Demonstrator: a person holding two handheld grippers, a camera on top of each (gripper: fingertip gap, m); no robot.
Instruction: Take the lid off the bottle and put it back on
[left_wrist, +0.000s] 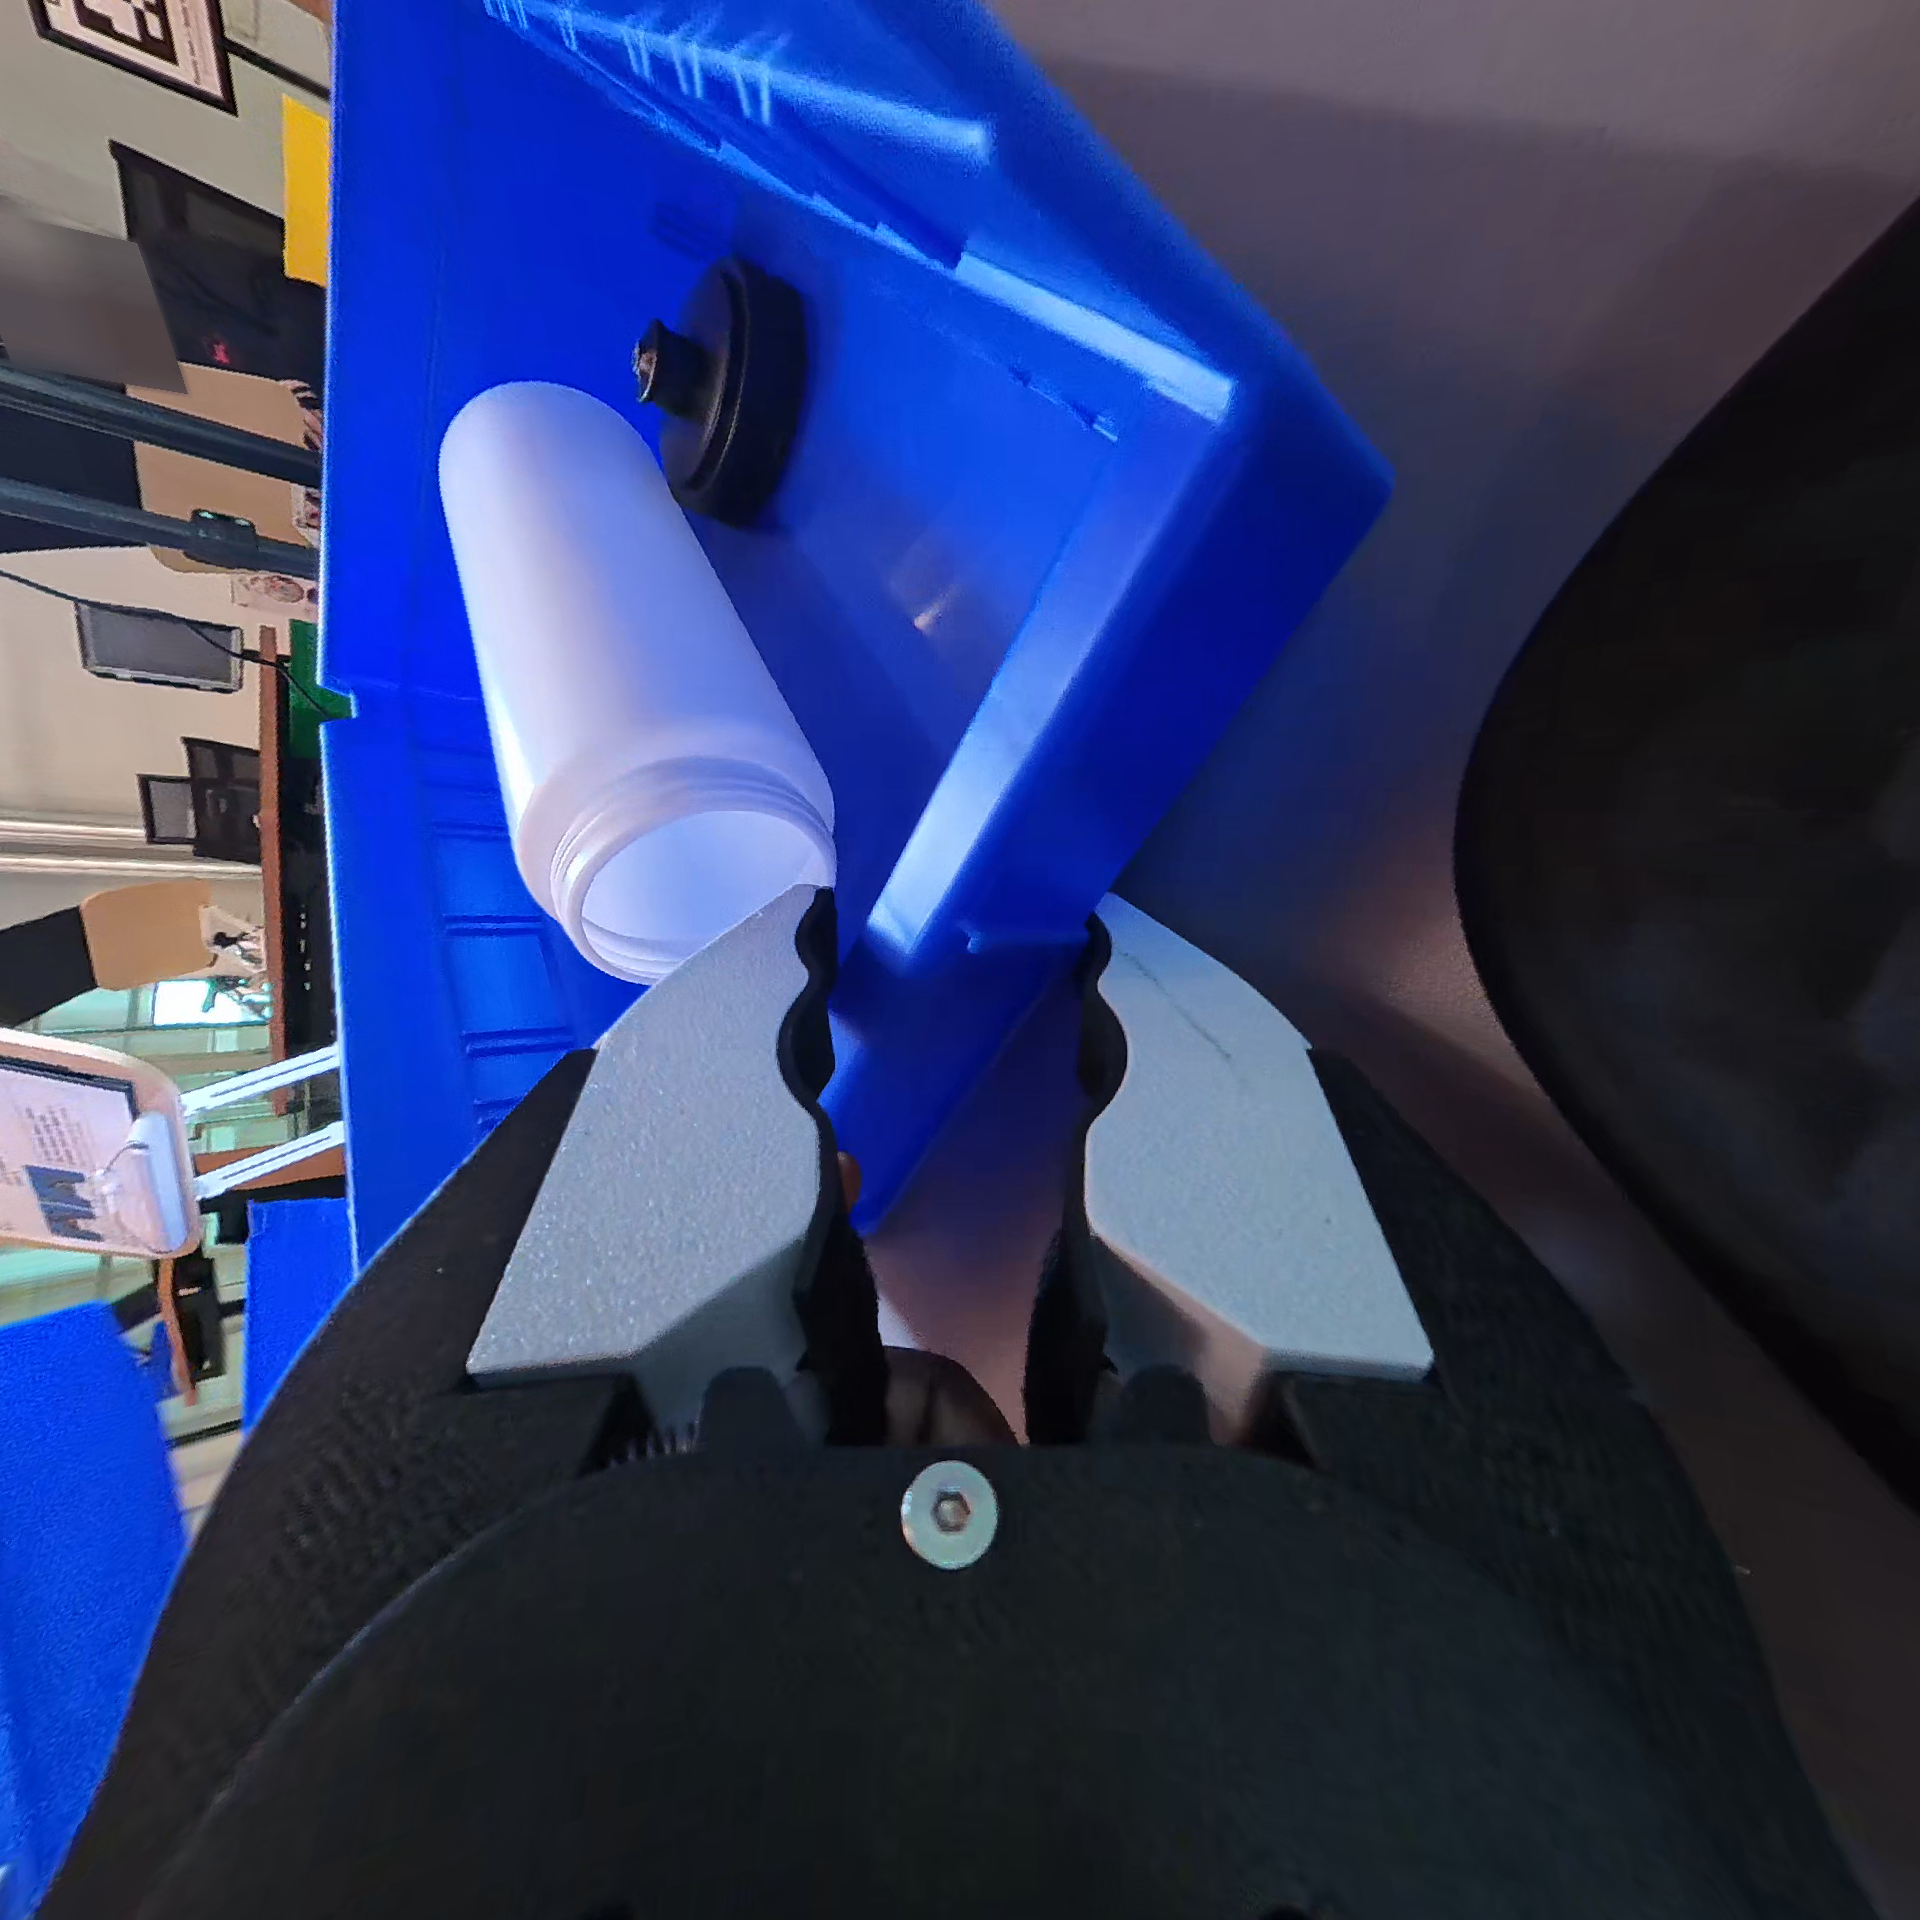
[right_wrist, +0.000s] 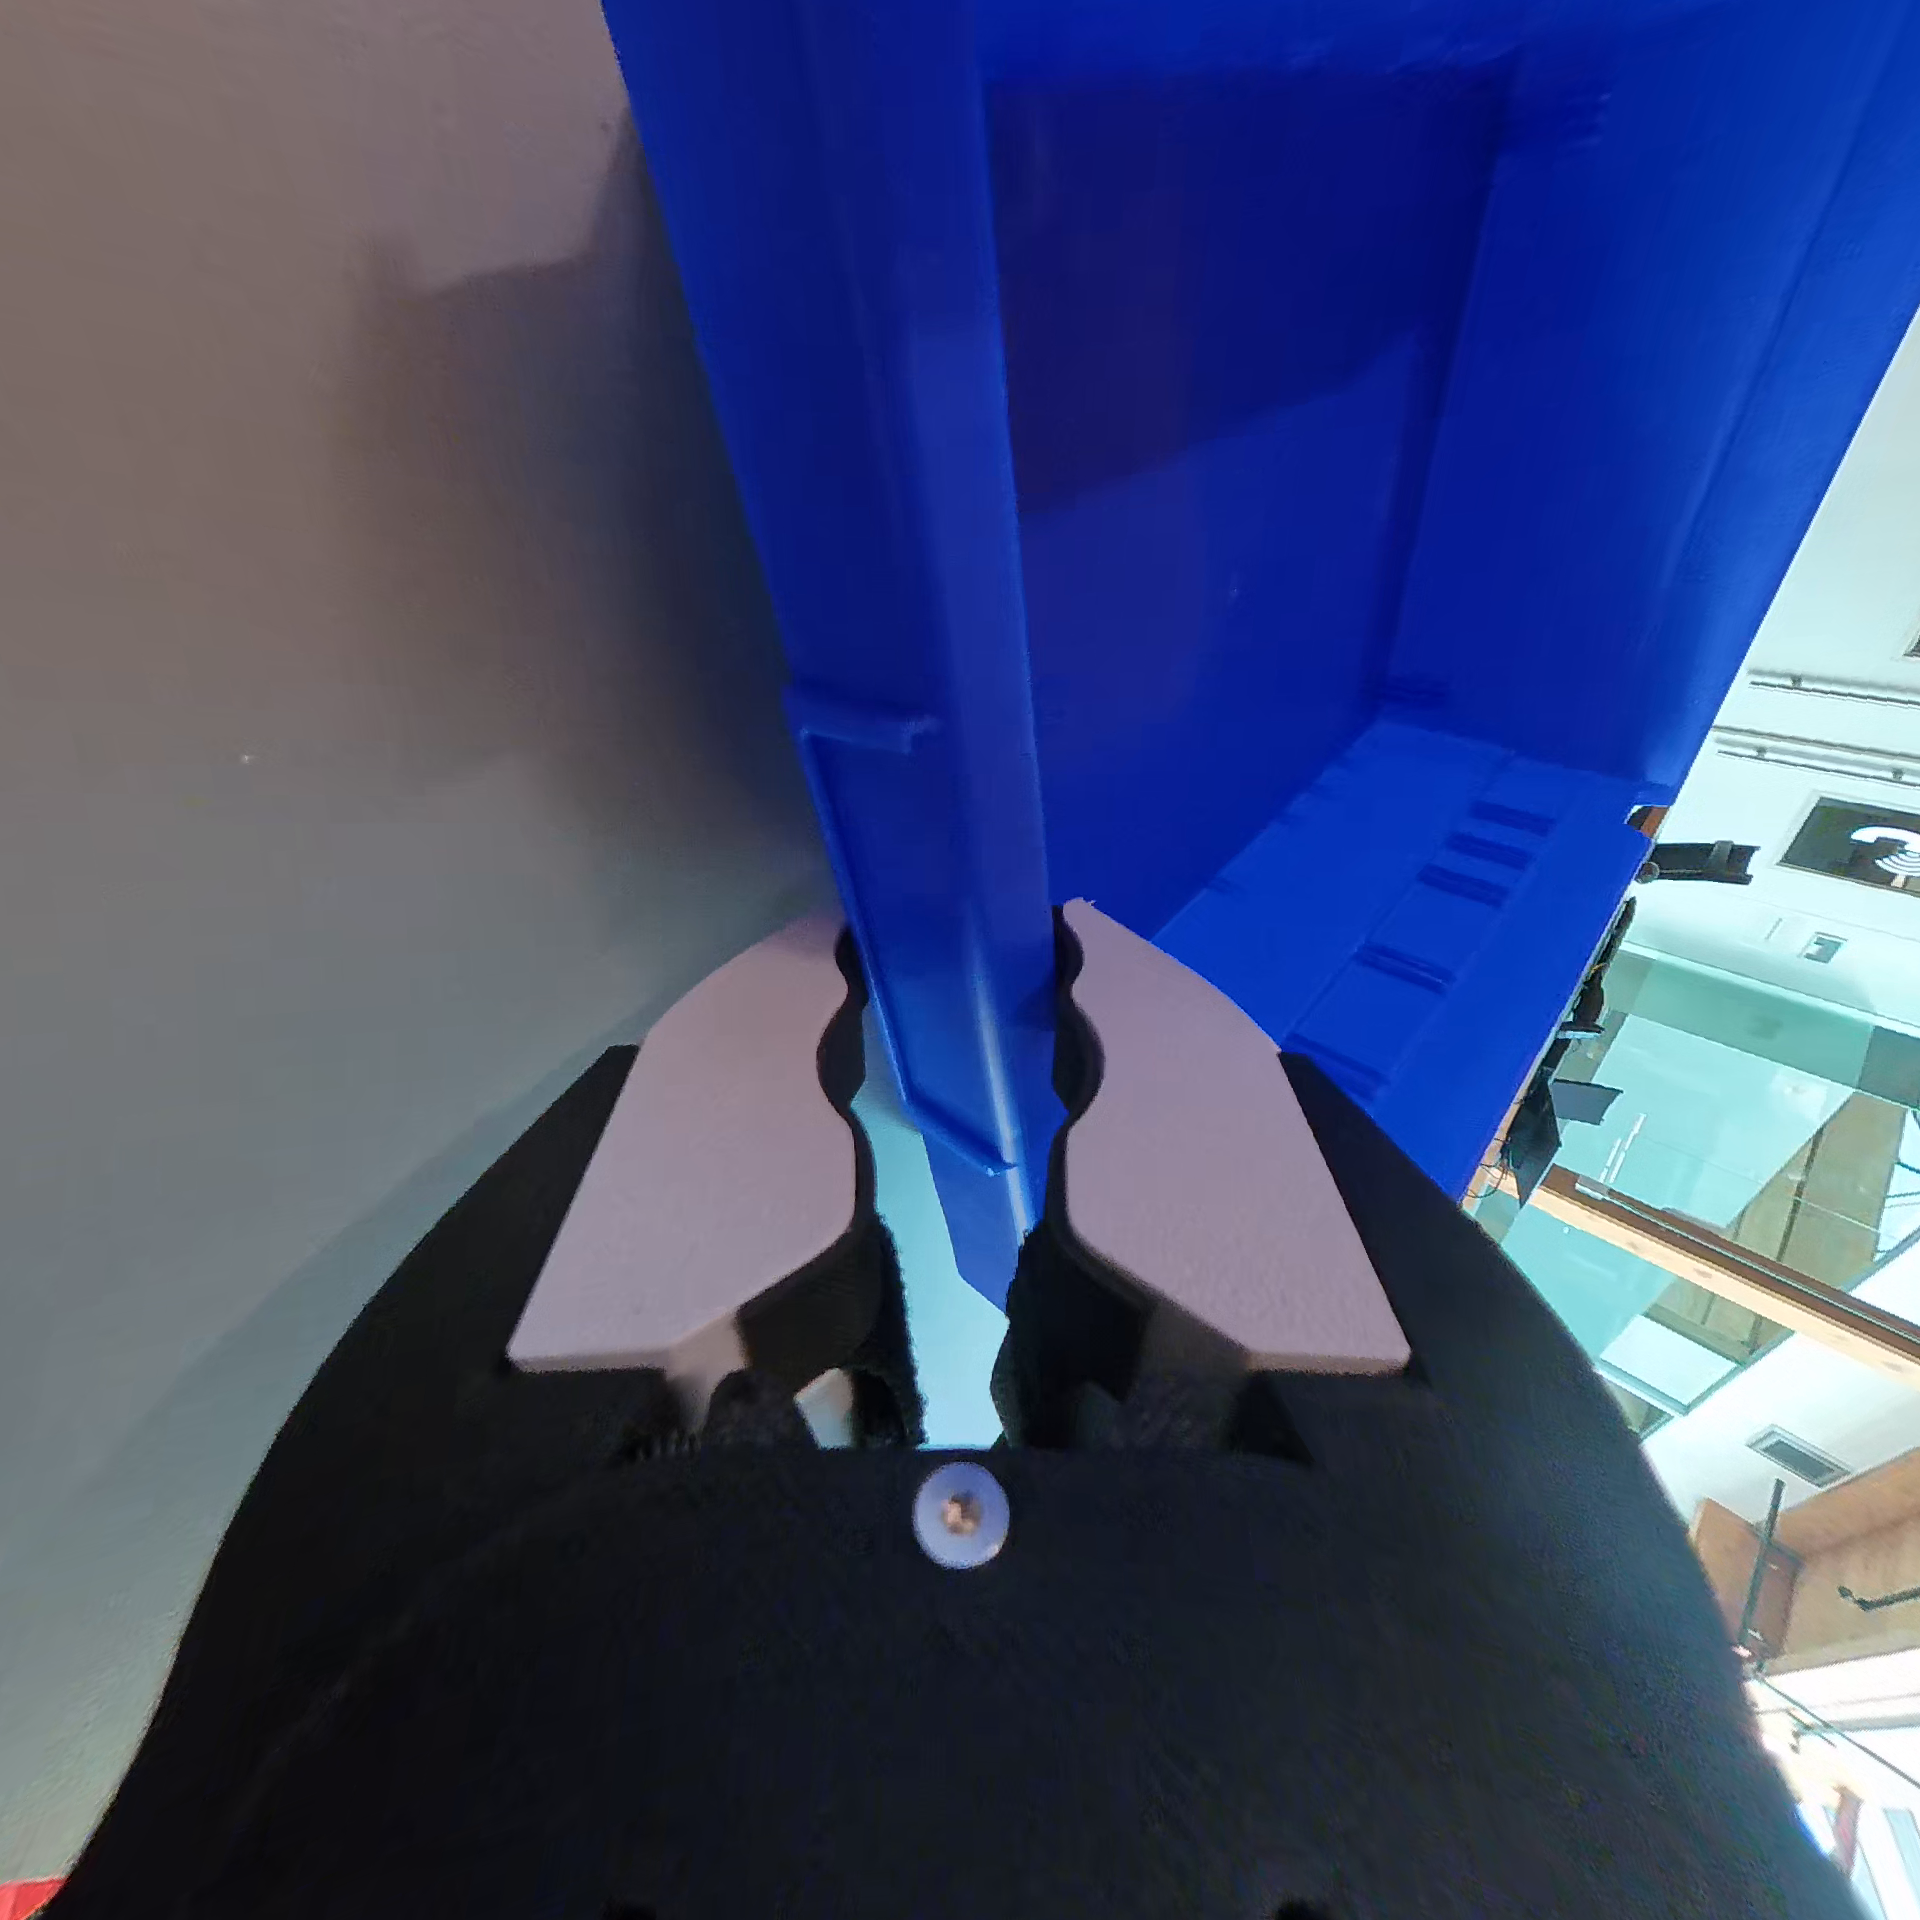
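A white bottle (left_wrist: 623, 644) with no lid lies on its side inside a blue bin (left_wrist: 1039, 312), its open threaded mouth toward me. The black lid (left_wrist: 727, 395) rests on the bin floor just beyond the bottle. My left gripper (left_wrist: 956, 935) is shut on the bin's near wall, with the bottle's mouth just left of its left finger (left_wrist: 707, 1091). My right gripper (right_wrist: 956, 925) is shut on another wall of the same bin (right_wrist: 1247, 416). The bin appears tilted in both views. Neither the bottle nor the lid shows in the right wrist view.
A grey surface (left_wrist: 1351, 156) lies behind the bin, and it also shows in the right wrist view (right_wrist: 312, 623). A dark rounded object (left_wrist: 1714, 831) stands at the right. Another blue object (left_wrist: 83, 1507) is at the lower left. Room furniture is beyond. My hands' fingertips stand some 70 cm from each other.
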